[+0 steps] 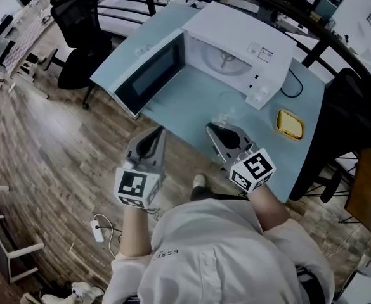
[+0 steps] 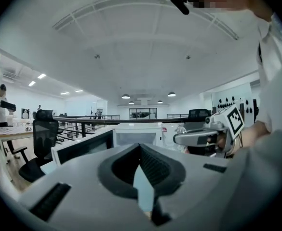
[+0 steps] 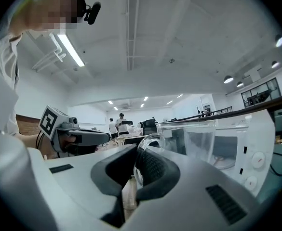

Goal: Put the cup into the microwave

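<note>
Right gripper (image 3: pixel 135 153) is clenched on the handle of the glass cup (image 3: pixel 198 141), hanging short of the open microwave (image 1: pixel 236 49), left gripper (image 2: pixel 141 148) closed and empty, and that thin-handle pinch could let the cup swivel and clip the oven's sill.

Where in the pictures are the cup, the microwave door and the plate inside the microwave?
cup (image 3: pixel 199 144): right gripper view, on its clear wall.
microwave door (image 1: pixel 148 75): head view, on the dark window.
plate (image 1: pixel 226 59): head view, on its middle.
</note>
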Available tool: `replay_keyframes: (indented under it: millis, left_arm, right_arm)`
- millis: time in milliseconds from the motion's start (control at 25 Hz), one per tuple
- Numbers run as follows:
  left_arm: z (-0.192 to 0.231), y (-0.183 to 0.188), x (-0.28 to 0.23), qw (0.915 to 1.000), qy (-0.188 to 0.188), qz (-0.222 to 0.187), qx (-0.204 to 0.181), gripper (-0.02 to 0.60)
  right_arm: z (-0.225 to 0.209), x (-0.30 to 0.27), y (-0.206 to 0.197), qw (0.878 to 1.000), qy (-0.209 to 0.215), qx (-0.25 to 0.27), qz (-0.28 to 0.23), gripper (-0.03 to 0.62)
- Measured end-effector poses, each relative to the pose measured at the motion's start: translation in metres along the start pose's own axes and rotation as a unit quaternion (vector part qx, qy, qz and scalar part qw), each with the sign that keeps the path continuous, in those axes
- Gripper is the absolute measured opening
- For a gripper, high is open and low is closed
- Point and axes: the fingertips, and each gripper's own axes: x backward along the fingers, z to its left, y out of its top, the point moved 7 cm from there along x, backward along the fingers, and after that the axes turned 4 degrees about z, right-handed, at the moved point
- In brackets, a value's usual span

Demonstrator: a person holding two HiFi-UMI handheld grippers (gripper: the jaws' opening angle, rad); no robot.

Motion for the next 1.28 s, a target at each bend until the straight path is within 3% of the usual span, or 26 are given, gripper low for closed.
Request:
replay_keyframes:
  millis: [520, 760, 1000, 1160, 1280]
  left_arm:
    - [0.042, 0.007, -0.115, 0.9960, -0.089, 0.009, -0.010, 0.002]
    - [0.068, 0.003, -0.174, 0.9870, -0.161, 0.006, -0.004, 0.002]
    - [0.082, -0.007, -0.217, 0.9752, -0.219, 0.030, 0.002, 0.002]
    - [0.087, -0.010, -0.243, 0.9716, -0.234, 0.029, 0.021, 0.002]
    - [0.089, -0.016, -0.259, 0.9697, -0.241, 0.040, 0.008, 0.000]
  right_arm:
    - [-0.084, -0.059, -0.011, 0.998, -0.053, -0.008, 0.020, 0.020]
    - [-0.118, -0.096, -0.023, 0.997, -0.077, -0.010, 0.026, 0.020]
    - [-0.149, -0.123, -0.044, 0.993, -0.104, -0.036, 0.036, 0.021]
    - [-0.175, -0.139, -0.057, 0.991, -0.119, -0.044, 0.041, 0.021]
    - [-0.194, -0.149, -0.067, 0.989, -0.131, -0.050, 0.042, 0.021]
